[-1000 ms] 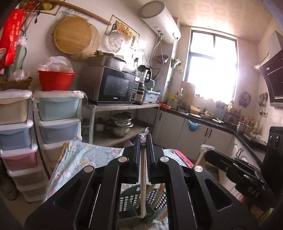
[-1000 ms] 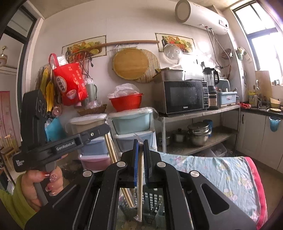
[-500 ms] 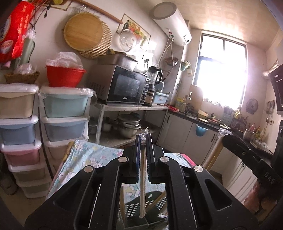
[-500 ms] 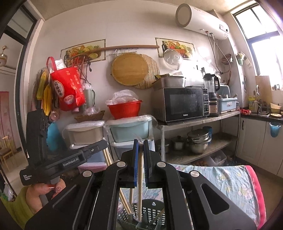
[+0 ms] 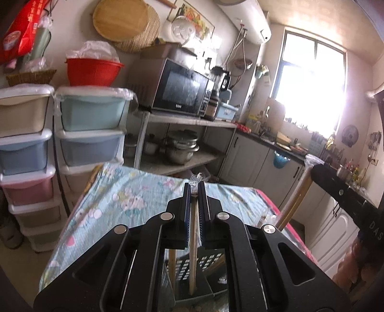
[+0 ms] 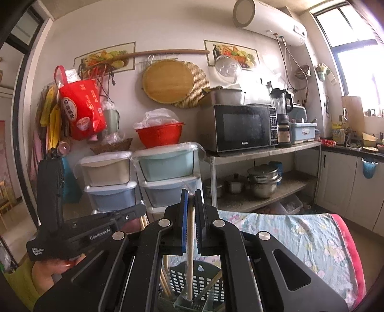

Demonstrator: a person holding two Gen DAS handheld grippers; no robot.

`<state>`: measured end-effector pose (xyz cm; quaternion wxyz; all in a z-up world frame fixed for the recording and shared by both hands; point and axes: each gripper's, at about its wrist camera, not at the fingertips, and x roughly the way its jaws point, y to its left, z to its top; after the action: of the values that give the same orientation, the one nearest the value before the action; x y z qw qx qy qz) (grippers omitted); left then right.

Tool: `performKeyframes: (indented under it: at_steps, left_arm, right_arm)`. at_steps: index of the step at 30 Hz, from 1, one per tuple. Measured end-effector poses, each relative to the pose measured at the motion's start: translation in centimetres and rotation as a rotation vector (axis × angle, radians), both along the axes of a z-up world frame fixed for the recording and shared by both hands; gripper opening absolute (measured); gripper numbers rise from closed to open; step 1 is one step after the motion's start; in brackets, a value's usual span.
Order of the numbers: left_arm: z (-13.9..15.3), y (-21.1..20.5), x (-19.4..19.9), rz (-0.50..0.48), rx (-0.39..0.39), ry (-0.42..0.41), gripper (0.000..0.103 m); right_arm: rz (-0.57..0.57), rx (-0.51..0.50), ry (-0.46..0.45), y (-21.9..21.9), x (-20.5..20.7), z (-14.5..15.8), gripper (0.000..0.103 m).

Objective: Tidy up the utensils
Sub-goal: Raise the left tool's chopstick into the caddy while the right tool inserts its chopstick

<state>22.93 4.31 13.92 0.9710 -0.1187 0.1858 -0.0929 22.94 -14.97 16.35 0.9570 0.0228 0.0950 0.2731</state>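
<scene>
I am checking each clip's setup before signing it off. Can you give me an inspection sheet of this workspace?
Surface: table under a floral cloth, pink edge on its far side.
Job's things: dark perforated utensil holder below both grippers, chopsticks already leaning inside; one plastic-wrapped chopstick in the left gripper, another chopstick in the right, tips down in the holder.
Clutter: nothing seen on the cloth.
Grippers: left gripper shut on its chopstick; right gripper shut on its own.
Cables: cords hang on the wall below the water heater; none on the table.
Surroundings: stacked plastic drawers, red basket, microwave on a shelf, pots below, bright window.
</scene>
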Motion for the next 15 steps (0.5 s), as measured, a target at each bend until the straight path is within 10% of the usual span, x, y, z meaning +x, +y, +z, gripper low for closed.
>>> performKeyframes:
  at_steps: [15]
  left_arm:
    - [-3.5, -0.6, 0.3, 0.007, 0.016, 0.065, 0.004]
  right_arm:
    - [-0.057, 0.005, 0.069, -0.5, 1.6, -4.0, 0.006]
